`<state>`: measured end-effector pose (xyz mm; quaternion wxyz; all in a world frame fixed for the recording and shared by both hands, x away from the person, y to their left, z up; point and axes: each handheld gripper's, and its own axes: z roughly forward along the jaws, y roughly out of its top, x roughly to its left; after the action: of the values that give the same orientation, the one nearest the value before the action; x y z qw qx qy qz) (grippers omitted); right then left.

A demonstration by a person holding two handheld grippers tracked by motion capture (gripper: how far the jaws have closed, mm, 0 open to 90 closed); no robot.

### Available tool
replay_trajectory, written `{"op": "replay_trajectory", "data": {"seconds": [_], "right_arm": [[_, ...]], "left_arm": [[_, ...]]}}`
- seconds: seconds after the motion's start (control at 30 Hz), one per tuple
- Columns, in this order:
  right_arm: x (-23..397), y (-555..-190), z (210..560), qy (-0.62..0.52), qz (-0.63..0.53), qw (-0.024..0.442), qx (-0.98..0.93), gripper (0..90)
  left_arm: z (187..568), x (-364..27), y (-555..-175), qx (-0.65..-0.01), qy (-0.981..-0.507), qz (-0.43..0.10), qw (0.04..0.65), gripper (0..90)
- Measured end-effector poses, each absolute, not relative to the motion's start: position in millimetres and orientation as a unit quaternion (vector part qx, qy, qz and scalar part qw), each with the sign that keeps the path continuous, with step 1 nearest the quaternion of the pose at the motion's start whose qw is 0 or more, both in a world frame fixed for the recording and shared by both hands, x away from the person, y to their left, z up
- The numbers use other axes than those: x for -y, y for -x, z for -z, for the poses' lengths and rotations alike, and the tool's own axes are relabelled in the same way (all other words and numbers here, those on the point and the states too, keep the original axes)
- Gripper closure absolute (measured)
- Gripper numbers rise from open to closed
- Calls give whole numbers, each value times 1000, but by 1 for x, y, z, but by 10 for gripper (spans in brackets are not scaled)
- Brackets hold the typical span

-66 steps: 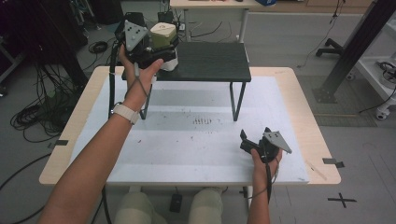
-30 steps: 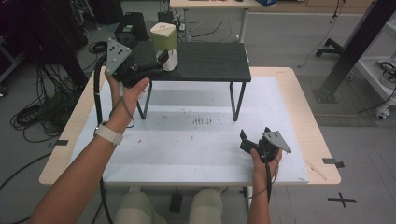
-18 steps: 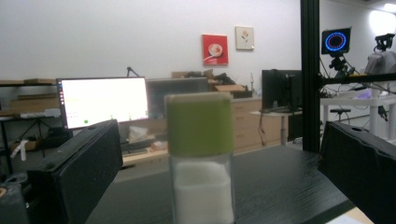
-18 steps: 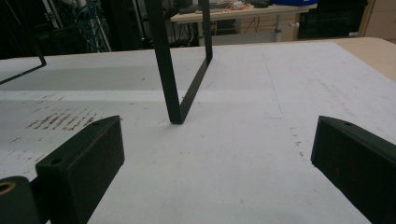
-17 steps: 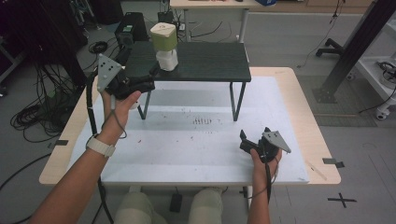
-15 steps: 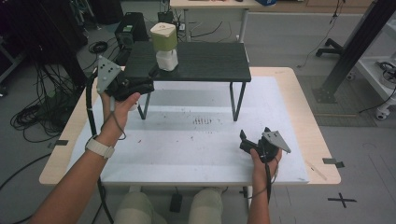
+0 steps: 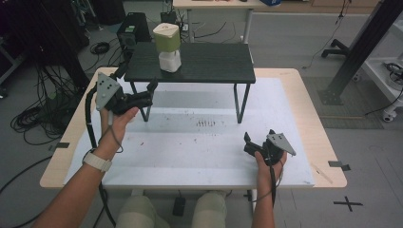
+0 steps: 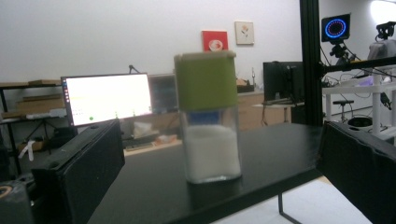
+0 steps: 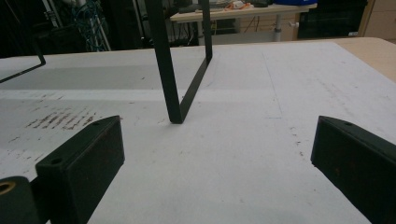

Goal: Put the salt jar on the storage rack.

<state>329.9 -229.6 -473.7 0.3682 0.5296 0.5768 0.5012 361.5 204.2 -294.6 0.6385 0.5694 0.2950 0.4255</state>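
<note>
Retreating stage, by my read: jar [image 7: 167, 47] stands upright on black stand [image 7: 214, 64], near its left end. Left gripper [image 7: 151, 91] hangs off that end, jaws wide, empty (just easing inward). Right gripper [image 7: 248, 143], well clear of the stand, gapes empty. Next: 1 level re-approach, or rest.

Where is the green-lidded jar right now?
The green-lidded jar stands upright on the left part of the black raised shelf in the high view, beyond the left gripper, untouched; the left gripper view shows it centred ahead of open jaws.
</note>
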Motion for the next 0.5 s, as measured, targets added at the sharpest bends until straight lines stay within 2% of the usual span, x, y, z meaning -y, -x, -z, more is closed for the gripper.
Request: {"op": "replay_trajectory", "data": {"seconds": [0.5], "right_arm": [[229,-330,474,-531,-500,367,-577,28]], "left_arm": [[353,-220,-345,-323,-576,-423,621,21]]}}
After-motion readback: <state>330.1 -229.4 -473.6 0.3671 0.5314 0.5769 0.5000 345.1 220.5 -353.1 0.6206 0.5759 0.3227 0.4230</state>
